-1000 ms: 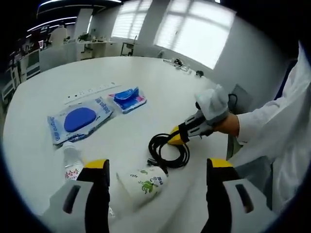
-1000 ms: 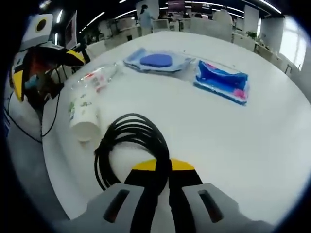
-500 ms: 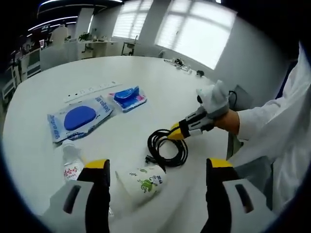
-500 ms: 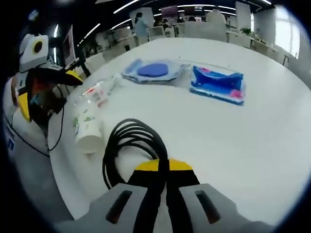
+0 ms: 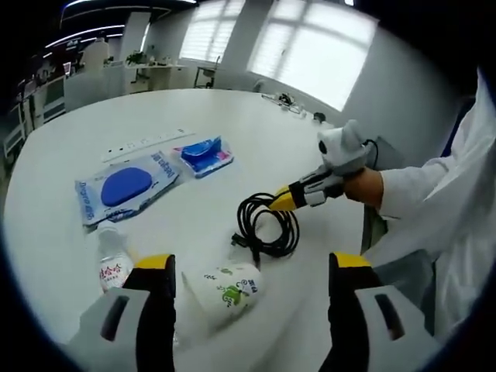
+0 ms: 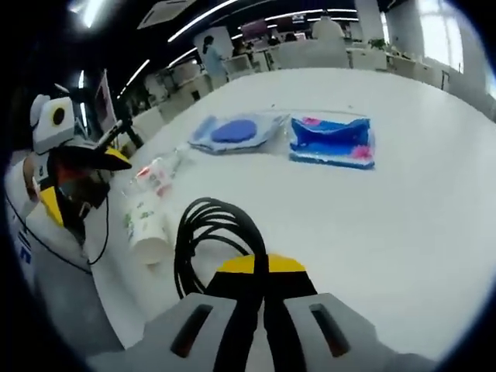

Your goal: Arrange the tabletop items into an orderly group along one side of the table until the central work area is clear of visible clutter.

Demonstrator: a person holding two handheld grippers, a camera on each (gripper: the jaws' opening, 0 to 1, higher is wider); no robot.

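A coiled black cable (image 5: 266,225) (image 6: 208,236) hangs partly lifted over the white table (image 5: 232,124), with my right gripper (image 5: 280,203) (image 6: 260,267) shut on its near loop. My left gripper (image 5: 244,271) is open low over the table's near edge. A paper cup with green print (image 5: 227,288) (image 6: 145,225) lies on its side between the left fingers. A small water bottle (image 5: 112,262) (image 6: 159,172) lies left of the cup. Farther off lie a clear pack with a blue disc (image 5: 125,188) (image 6: 235,131) and a blue wipes pack (image 5: 204,156) (image 6: 332,141).
A white power strip (image 5: 143,146) lies beyond the two packs. Small dark items (image 5: 287,102) sit at the table's far edge under the windows. A person's white sleeve (image 5: 434,209) fills the right side. Desks and chairs (image 6: 310,46) stand beyond the table.
My right gripper has lifted the cable and pulled it a little up and away from the cup. The left gripper has stayed put.
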